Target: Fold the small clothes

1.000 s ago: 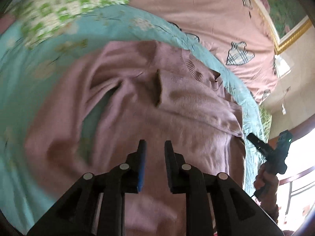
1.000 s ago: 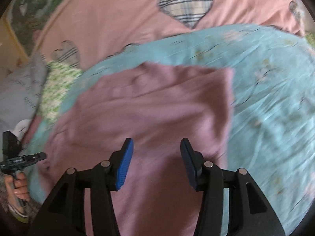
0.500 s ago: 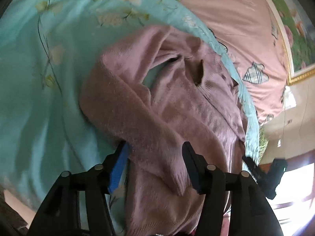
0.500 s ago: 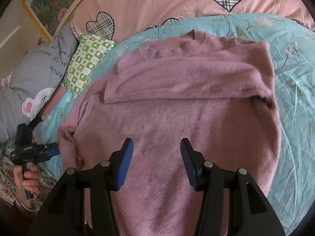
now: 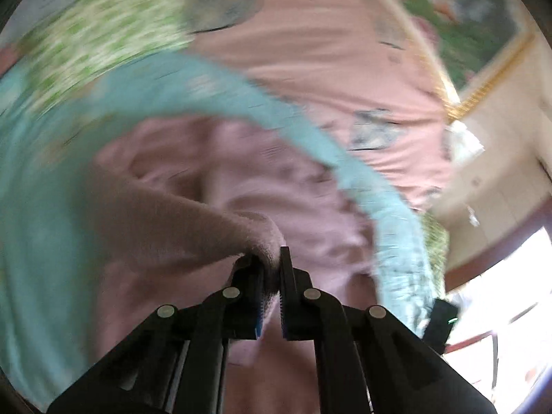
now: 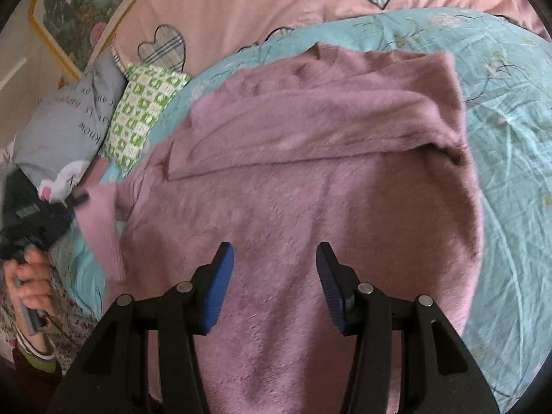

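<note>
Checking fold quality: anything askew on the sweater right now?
Nothing damaged. The sweater is half folded: one sleeve lies flat across the chest, the other sleeve is pinched in the left gripper, whose jaws have just closed. The right gripper is open and holds nothing.

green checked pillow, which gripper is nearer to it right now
Left. In the right wrist view the left gripper, pinching the sweater's sleeve, is just below the green checked pillow. The right gripper hovers open over the sweater's body, farther off.
</note>
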The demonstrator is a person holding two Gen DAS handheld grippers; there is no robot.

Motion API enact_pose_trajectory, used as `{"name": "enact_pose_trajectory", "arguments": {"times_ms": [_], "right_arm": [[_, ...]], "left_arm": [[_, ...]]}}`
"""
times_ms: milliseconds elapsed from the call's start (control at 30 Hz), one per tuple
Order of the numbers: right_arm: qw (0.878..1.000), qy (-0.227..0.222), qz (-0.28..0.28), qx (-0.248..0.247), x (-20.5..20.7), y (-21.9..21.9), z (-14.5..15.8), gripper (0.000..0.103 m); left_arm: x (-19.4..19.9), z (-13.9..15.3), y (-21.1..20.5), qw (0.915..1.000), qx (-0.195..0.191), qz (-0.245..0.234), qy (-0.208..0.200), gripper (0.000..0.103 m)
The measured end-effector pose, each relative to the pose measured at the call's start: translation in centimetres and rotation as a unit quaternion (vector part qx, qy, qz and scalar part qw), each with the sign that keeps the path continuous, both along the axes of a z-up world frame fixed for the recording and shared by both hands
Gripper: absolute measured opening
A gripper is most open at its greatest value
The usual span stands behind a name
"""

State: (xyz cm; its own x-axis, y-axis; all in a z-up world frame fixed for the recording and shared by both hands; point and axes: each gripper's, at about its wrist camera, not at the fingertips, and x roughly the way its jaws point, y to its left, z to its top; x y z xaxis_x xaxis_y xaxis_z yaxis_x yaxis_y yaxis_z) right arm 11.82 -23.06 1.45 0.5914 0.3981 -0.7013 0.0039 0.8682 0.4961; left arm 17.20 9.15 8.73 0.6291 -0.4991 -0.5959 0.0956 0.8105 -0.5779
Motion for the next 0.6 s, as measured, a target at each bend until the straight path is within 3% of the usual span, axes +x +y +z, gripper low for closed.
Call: {"name": "enact_pose_trajectory", "arguments": {"times_ms": [133,233,300,433,500,600], "right_arm": [[1.000,-0.006,-0.022,0.006,-0.2,-1.8,0.3,0.051],[0.999,-0.005,-0.040,0.010,-0.6,-3.3,0.3,0.051],[0.999,-0.002,-0.051,0.010,-0.8,-4.3,0.2,0.051],[0.997,0.012,-0.070,0.005,-1.2,-6.1,-0.3,0.051],[0.997,0.019,-0.074,0.008,-1.1,-6.6,-0.5,0.051],[0.997,0.022,-0.074,0.010,-1.0,-6.7,-0.7,0.051]], "left_arm": [[5.2,2.5,-7.3,0.9975,0.000,-0.059,-0.039,0.004],[8.9,2.0,-13.0,0.9934,-0.010,-0.107,-0.041,0.005],[10.8,0.4,-16.5,0.9910,0.006,-0.130,-0.031,0.005],[13.7,-5.5,-21.3,0.9850,0.057,-0.161,0.025,0.007],[13.5,-8.1,-21.3,0.9821,0.068,-0.167,0.054,0.009],[12.0,-9.4,-19.5,0.9812,0.060,-0.171,0.067,0.016]]}}
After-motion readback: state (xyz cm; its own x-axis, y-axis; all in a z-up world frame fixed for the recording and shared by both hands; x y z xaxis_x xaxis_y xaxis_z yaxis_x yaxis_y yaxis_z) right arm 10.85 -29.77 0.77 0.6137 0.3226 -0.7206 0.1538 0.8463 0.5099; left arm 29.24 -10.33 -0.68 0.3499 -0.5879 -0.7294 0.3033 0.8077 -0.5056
